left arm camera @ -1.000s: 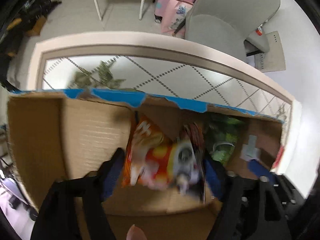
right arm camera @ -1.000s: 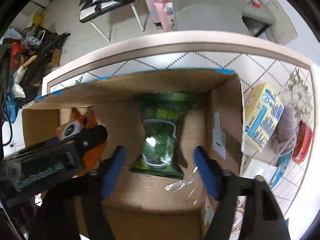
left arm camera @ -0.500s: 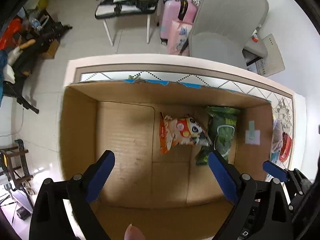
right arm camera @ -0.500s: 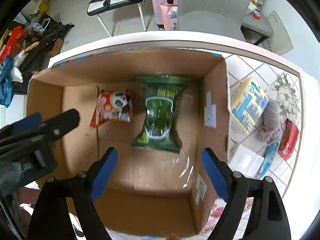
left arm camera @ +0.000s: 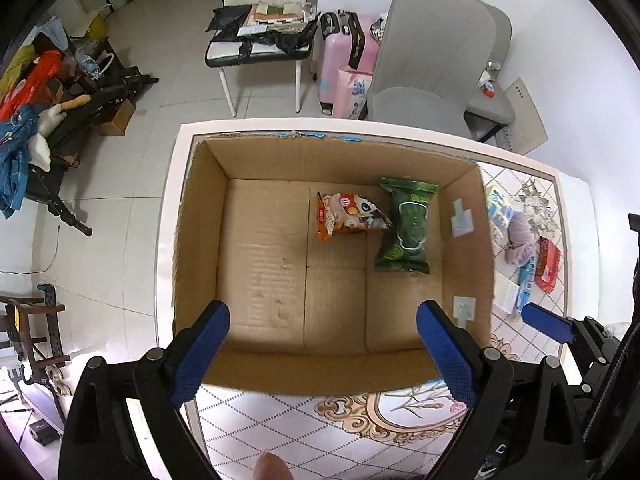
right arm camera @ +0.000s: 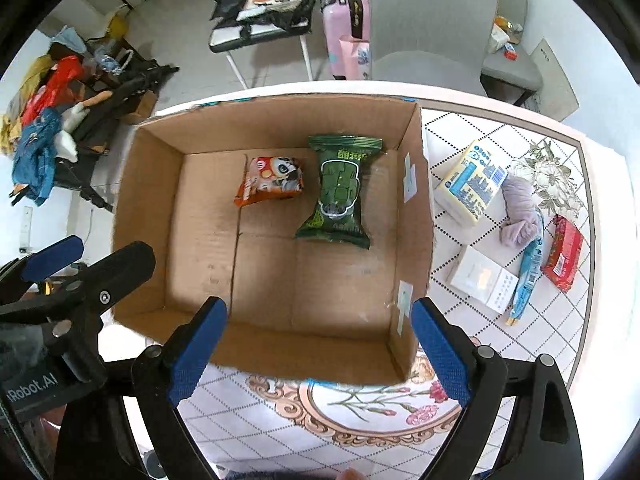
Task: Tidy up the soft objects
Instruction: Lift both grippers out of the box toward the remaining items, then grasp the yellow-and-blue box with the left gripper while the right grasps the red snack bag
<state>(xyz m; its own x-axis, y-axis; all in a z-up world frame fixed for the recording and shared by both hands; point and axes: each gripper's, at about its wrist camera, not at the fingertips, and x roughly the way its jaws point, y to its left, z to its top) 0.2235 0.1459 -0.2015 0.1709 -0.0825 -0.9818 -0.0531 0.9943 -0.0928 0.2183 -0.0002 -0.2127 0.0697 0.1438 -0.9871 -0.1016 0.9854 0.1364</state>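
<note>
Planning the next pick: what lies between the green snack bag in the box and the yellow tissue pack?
Only the cardboard box's right wall, between green snack bag and yellow tissue pack, seen in the right wrist view.

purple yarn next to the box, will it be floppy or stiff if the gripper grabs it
The purple yarn is a loose bundle, so probably floppy and squashy. It looks light for its size. Strands may trail onto the blue tube beside it.

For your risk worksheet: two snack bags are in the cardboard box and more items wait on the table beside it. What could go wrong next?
1. The purple yarn touches the tissue pack and blue tube; a claw may snag a neighbour.
2. The cardboard box wall stands between them and the floor space, so a carried item might clip it.
3. The red packet near the table edge could get knocked off.
</note>
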